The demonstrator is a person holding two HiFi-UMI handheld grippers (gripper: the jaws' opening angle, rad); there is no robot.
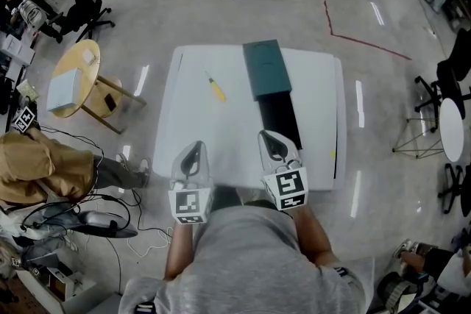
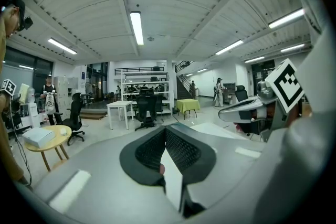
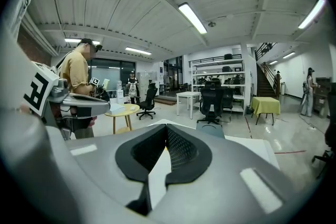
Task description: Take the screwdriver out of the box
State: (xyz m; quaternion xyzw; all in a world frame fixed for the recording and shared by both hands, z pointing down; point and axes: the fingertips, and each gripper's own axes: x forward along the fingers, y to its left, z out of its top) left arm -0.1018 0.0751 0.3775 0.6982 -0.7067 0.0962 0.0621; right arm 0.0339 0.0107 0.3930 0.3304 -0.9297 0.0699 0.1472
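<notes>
The screwdriver [image 1: 215, 88], with a yellow handle, lies on the white table [image 1: 184, 129], to the left of the black box [image 1: 280, 120] and apart from it. A green lid [image 1: 266, 68] covers the far end of the box. At the near side of the table, the left gripper [image 1: 195, 152] and the right gripper [image 1: 274, 140] both have their jaws pressed together and hold nothing.

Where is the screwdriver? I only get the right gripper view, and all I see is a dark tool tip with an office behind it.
Observer: The yellow-handled screwdriver lies on the white table, to the left of the dark green box lid in the head view.
Operator: And the box itself?
Observer: The long black box tray shows uncovered just beyond the right tool, with the lid at its far end. I can make out nothing inside.
Operator: Is the other tool holding anything?
Observer: No, the left tool is shut with nothing between its jaws.
</notes>
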